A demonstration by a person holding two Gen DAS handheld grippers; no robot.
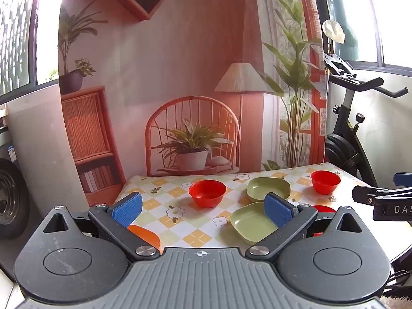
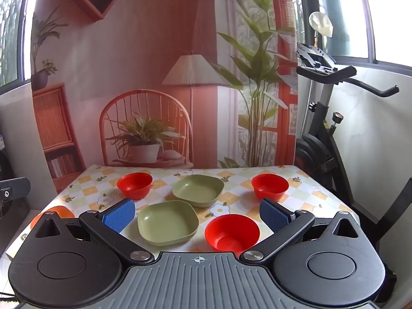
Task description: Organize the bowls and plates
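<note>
Both grippers hover above the near edge of the bench, which wears a checked cloth with flowers. The left gripper has its 2 blue-padded fingers spread wide; nothing sits between them and they touch nothing. The right gripper is spread just as wide and is equally empty, its pads clear of the dishes below.

On the bench lie 3 red bowls, 2 green plates and 1 orange dish. The far-left red bowl stands toward the far left corner, the far-right red bowl toward the far right corner. Between them, near the middle, sits the far green plate. The near green plate lies just in front of it, their rims close or touching; which, I cannot tell. The near red bowl stands just to the right of the near green plate, by the near edge. The orange dish rests at the near left corner, partly hidden behind the right gripper's body.

Behind the bench hangs a printed backdrop of a room, and an exercise bike stands at the right.
</note>
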